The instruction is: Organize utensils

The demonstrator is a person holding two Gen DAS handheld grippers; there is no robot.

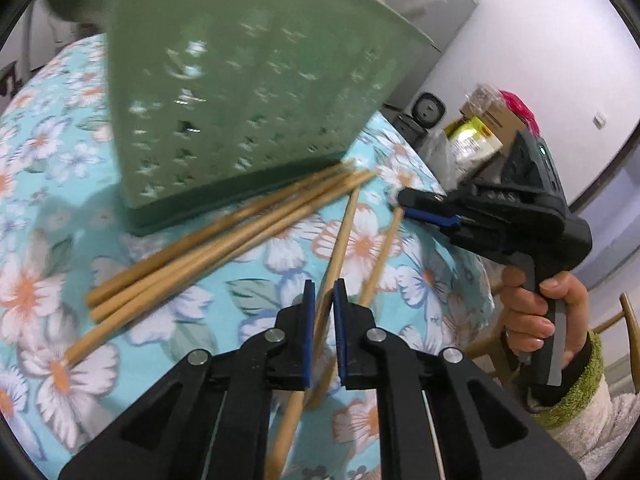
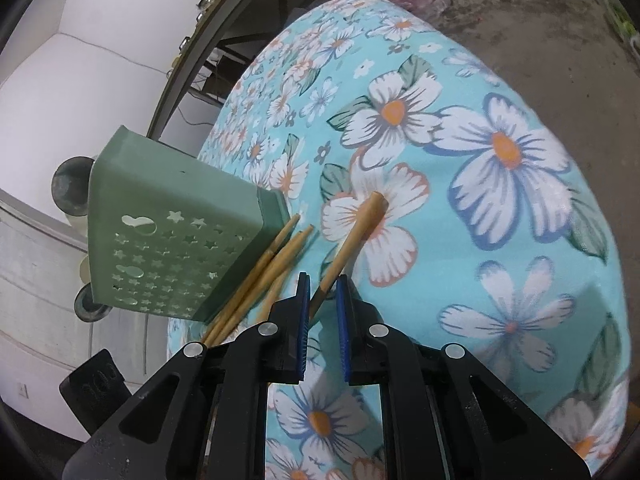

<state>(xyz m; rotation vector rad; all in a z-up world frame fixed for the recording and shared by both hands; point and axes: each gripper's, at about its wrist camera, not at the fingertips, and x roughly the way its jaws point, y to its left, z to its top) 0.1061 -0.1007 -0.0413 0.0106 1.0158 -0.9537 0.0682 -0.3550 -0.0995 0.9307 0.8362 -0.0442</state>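
Observation:
A green perforated utensil holder (image 1: pixel 248 92) stands on the flowered tablecloth; it also shows in the right wrist view (image 2: pixel 168 240). Several wooden chopsticks (image 1: pixel 224 240) lie fanned at its base. My left gripper (image 1: pixel 320 300) is slightly open, with one chopstick (image 1: pixel 340 240) running between its fingers. My right gripper (image 2: pixel 322 296) is slightly open around the thin end of another chopstick (image 2: pixel 356 236). The right gripper also shows in the left wrist view (image 1: pixel 424 206), held by a hand at the right.
The blue flowered tablecloth (image 2: pixel 500 160) covers the round table. Boxes and bags (image 1: pixel 480 128) and a black appliance (image 1: pixel 428 110) stand beyond the table's far edge. A wooden chair (image 1: pixel 624 320) stands at the right.

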